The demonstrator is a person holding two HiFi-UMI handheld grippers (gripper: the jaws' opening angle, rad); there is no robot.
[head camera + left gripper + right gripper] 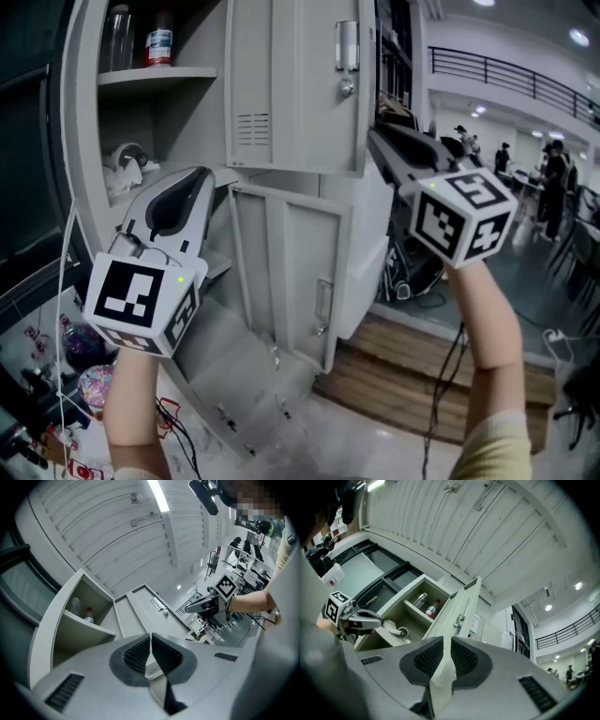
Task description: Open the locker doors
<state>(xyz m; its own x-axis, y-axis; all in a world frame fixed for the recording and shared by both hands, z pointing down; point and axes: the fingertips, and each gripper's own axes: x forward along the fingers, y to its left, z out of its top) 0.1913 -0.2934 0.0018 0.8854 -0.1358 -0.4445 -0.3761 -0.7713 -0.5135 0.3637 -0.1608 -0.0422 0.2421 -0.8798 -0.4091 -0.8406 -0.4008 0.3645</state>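
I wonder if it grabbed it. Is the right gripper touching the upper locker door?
Touching. The right gripper view shows the upper locker door with its edge squeezed between the pads of the right gripper, no gap.

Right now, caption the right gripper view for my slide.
Right gripper clamps the open locker door by its edge, two bottles on the shelf inside.
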